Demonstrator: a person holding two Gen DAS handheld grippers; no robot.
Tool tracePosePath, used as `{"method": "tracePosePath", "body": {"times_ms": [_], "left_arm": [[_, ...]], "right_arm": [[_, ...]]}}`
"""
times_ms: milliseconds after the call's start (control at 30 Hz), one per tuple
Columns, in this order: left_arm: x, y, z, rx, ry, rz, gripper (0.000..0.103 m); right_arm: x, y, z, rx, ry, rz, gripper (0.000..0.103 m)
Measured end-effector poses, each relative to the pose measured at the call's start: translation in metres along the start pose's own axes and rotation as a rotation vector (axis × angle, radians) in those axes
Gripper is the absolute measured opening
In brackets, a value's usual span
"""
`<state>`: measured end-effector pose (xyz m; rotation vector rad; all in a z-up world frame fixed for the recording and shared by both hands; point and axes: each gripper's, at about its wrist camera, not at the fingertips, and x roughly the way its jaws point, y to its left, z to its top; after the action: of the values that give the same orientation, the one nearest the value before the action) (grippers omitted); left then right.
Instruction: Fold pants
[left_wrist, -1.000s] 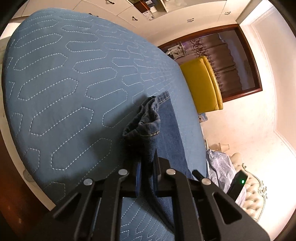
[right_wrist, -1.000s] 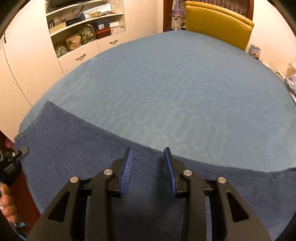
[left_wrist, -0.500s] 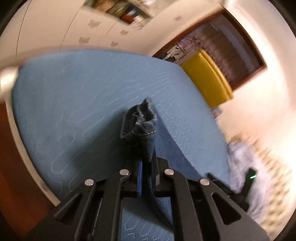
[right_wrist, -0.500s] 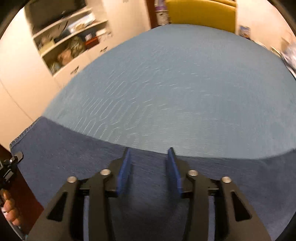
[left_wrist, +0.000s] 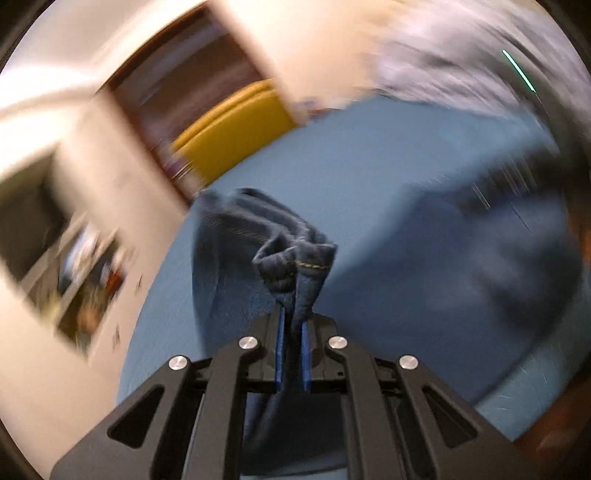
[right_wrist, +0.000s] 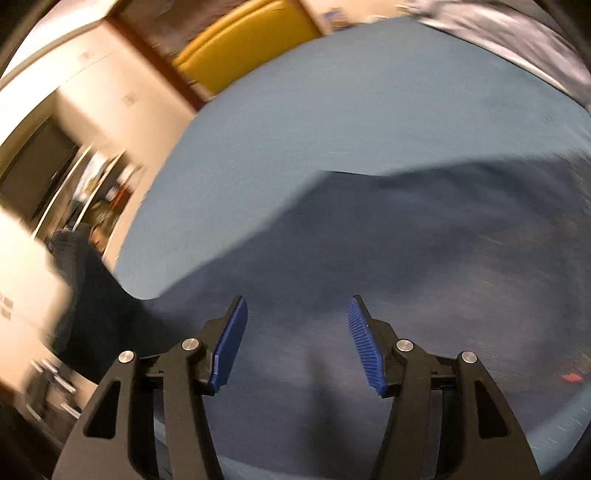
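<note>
- The pants (right_wrist: 388, 258) are dark blue denim, spread across the near part of a blue quilted bed (right_wrist: 351, 110), reaching toward its near edge.
- In the left wrist view a bunched hem of the pants (left_wrist: 295, 258) rises off the bed, folded on itself, with a line of yellow stitching along its edge.
- From that hem the cloth hangs in a lifted fold, while the broad rest of the denim lies flat toward the bed's right side.
- The left tool (left_wrist: 291, 354) is closed tight on the hem, its blue pads pressed against both sides of the cloth.
- The right tool (right_wrist: 295, 343) stands about half open above the flat denim; its jaws have just been opening, and nothing is between the ribbed blue pads (right_wrist: 229, 343).
- Whether its fingertips touch the cloth cannot be told.
- Both views are blurred.
- A yellow chair (right_wrist: 243, 40) stands beyond the bed's far edge.
- No writing or label can be read.
</note>
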<state>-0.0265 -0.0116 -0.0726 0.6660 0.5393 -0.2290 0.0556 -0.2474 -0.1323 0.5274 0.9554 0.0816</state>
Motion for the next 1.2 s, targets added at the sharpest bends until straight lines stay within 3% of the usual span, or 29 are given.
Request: {"method": "tracePosePath", "body": {"times_ms": [67, 133, 200, 267, 333, 400, 533, 667, 900, 967, 1200], "left_arm": [[0.017, -0.074, -0.014, 0.122, 0.017, -0.056, 0.009], [0.035, -0.113, -0.034, 0.222, 0.041, 0.004, 0.012], [0.037, -0.125, -0.044, 0.243, 0.034, 0.03, 0.021], [0.034, -0.12, -0.048, 0.23, 0.006, 0.089, 0.048], [0.035, -0.113, -0.047, 0.24, -0.019, 0.133, 0.062], [0.037, -0.111, -0.049, 0.261, -0.019, 0.107, 0.06], [0.03, -0.126, -0.052, 0.36, -0.053, 0.082, 0.042], [0.039, -0.126, -0.047, 0.334, -0.019, 0.006, 0.012], [0.017, -0.08, -0.037, 0.166, -0.1, 0.001, 0.009], [0.012, -0.069, -0.033, 0.137, -0.104, -0.007, 0.009], [0.004, -0.052, -0.03, 0.102, -0.108, -0.031, 0.009]], "right_arm": [[-0.01, -0.031, -0.008, 0.049, 0.012, -0.012, 0.057], [-0.014, -0.051, -0.011, 0.076, 0.021, -0.016, 0.057], [-0.015, -0.063, -0.011, 0.082, 0.045, 0.009, 0.057], [-0.014, -0.065, -0.008, 0.083, 0.058, 0.044, 0.057], [-0.012, -0.061, -0.004, 0.084, 0.082, 0.091, 0.057], [-0.006, -0.053, -0.001, 0.088, 0.113, 0.149, 0.057], [0.009, -0.022, 0.006, 0.074, 0.176, 0.199, 0.057], [0.021, -0.013, 0.005, 0.079, 0.263, 0.225, 0.063], [0.049, -0.004, 0.003, 0.18, 0.435, 0.305, 0.068], [0.058, 0.001, 0.001, 0.192, 0.459, 0.3, 0.068], [0.09, 0.017, -0.002, 0.27, 0.522, 0.405, 0.068]]}}
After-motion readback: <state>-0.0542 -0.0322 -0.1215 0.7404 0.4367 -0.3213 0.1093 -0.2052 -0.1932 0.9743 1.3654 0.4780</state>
